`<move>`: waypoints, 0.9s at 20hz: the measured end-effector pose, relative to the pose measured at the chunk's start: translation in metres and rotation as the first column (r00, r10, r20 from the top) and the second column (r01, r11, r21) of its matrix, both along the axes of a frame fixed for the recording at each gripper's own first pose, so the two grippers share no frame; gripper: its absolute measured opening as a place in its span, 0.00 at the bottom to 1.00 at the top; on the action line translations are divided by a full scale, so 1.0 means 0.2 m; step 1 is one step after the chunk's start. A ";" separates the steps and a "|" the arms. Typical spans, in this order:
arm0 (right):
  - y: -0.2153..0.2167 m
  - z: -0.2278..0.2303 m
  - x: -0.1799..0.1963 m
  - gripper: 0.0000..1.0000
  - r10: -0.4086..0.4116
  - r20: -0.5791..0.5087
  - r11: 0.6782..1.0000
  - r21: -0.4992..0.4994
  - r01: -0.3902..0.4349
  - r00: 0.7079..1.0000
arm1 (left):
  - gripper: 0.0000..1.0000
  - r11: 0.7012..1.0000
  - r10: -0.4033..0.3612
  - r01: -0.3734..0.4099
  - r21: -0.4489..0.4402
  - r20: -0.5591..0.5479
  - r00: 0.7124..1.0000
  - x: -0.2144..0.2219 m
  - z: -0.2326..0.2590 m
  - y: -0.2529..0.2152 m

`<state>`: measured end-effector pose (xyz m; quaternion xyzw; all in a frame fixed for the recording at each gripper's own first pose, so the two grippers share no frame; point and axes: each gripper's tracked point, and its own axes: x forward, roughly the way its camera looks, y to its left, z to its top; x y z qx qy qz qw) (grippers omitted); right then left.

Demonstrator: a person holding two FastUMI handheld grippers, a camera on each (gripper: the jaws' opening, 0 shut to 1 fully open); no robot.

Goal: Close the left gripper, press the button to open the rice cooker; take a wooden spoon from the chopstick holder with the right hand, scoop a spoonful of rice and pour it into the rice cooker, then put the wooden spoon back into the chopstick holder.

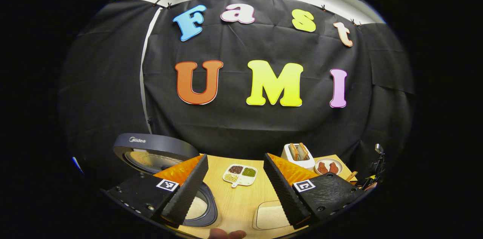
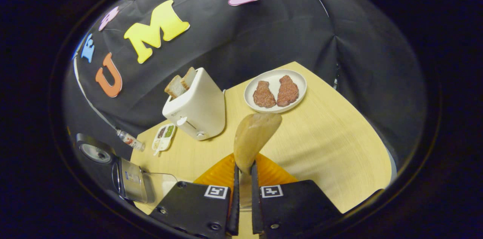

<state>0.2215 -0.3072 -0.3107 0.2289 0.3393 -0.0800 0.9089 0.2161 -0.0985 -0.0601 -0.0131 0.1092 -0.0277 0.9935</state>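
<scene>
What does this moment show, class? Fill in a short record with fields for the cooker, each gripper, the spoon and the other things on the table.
Rice cooker: lid up, pot open
Left gripper: fingers apart, holding nothing
Right gripper: shut on the wooden spoon
Spoon bowl: looks empty, held over bare table
Toaster: two bread slices sticking out
Plate: two pieces of meat
Divided dish: beans or grains in its compartments
Rice tray: near front edge

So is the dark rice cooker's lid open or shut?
Open: the dark rice cooker's lid stands raised behind the left gripper, exposing its inner side.
</scene>
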 end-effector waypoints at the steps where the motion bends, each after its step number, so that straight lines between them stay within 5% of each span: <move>1: 0.00 0.03 -0.01 0.18 -0.004 0.010 1.000 -0.013 0.004 1.000 | 0.95 1.000 0.005 -0.005 -0.002 0.003 1.000 -0.02 0.01 0.03; 8: 0.06 0.39 -0.03 0.13 -0.002 0.104 0.984 -0.178 0.020 0.995 | 0.89 0.999 0.029 -0.028 -0.015 0.061 0.998 -0.19 0.12 0.20; 9: 0.10 0.45 -0.03 0.13 0.008 0.124 0.980 -0.199 0.017 0.992 | 0.95 1.000 0.029 -0.028 -0.013 0.069 0.997 -0.22 0.13 0.24; 10: 0.15 0.52 -0.04 0.13 0.023 0.141 0.976 -0.218 0.008 0.990 | 0.89 0.999 0.031 -0.031 -0.013 0.076 0.997 -0.24 0.14 0.27; 18: 0.75 0.76 -0.11 0.13 0.195 0.196 0.952 -0.275 -0.137 0.961 | 0.95 0.993 0.103 -0.107 0.040 0.097 0.990 -0.38 0.16 0.61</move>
